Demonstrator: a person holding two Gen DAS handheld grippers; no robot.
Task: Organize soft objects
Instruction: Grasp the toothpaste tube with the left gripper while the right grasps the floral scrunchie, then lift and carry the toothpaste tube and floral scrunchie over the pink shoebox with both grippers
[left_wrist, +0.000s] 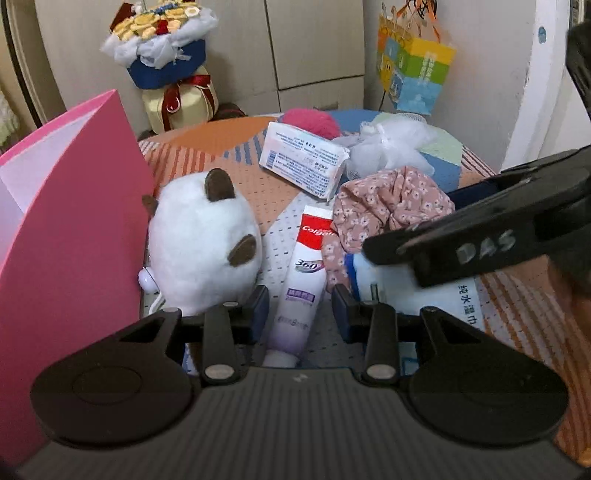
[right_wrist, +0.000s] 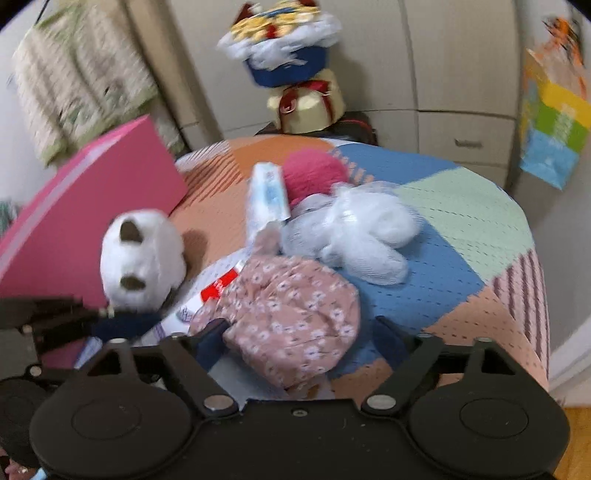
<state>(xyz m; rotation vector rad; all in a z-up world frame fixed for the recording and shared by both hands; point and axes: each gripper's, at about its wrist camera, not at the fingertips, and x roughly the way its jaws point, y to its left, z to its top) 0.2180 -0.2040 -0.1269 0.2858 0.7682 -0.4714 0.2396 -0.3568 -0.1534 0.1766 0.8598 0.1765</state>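
Left wrist view: the left gripper (left_wrist: 300, 314) holds its fingers narrow around the toothpaste tube (left_wrist: 300, 291) without pressing on it; the plush toy (left_wrist: 201, 243) lies just left, against the pink box (left_wrist: 74, 221). To take the toy, shift left first.

Right wrist view: the right gripper (right_wrist: 301, 341) has its fingers wide, straddling the near edge of the floral cloth (right_wrist: 291, 314) on the surface (right_wrist: 461, 221). Lower further, then gather a thick fold before closing.
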